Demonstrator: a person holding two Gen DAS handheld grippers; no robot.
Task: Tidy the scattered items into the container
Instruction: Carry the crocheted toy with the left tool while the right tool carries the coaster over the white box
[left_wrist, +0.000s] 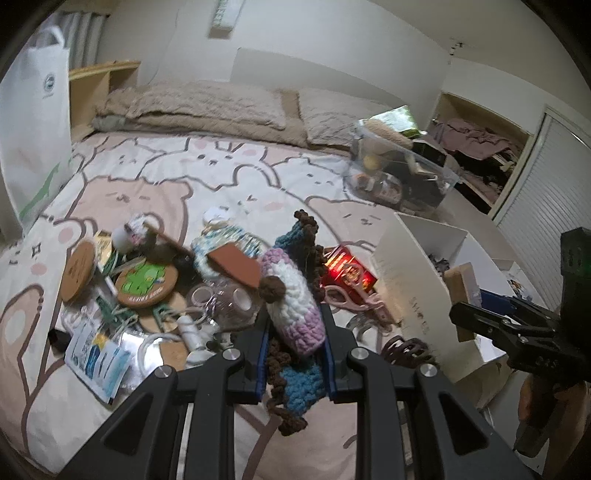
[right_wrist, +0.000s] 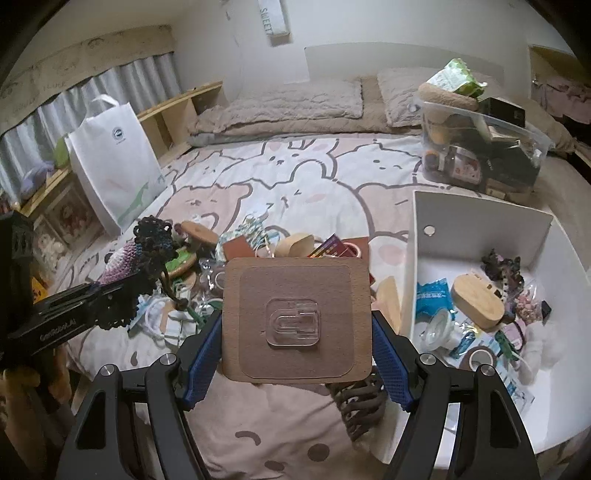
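Two tools busy: left tool (left_wrist: 293, 354) clamps a crochet toy (left_wrist: 291, 295), right tool (right_wrist: 297, 354) grips a wooden board (right_wrist: 295, 317); wall sign (right_wrist: 272, 20) reads "SWEET".

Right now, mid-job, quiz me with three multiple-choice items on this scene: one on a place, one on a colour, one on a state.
1. Where does the white bin sit relative to the scattered pile?
A. To its right
B. To its left
C. On the pillows

2. What colour is the paper bag standing on the bed's left side?
A. Red
B. White
C. Black

3. What is the state of the right tool?
A. Open and empty
B. Shut on a roll of tape
C. Shut on the wooden square board

Answers:
1. A, the right wrist view shows the bin right of the pile.
2. B, the bag is white with a small round logo.
3. C, both blue pads press the board's side edges; the left tool likewise grips the crochet toy.
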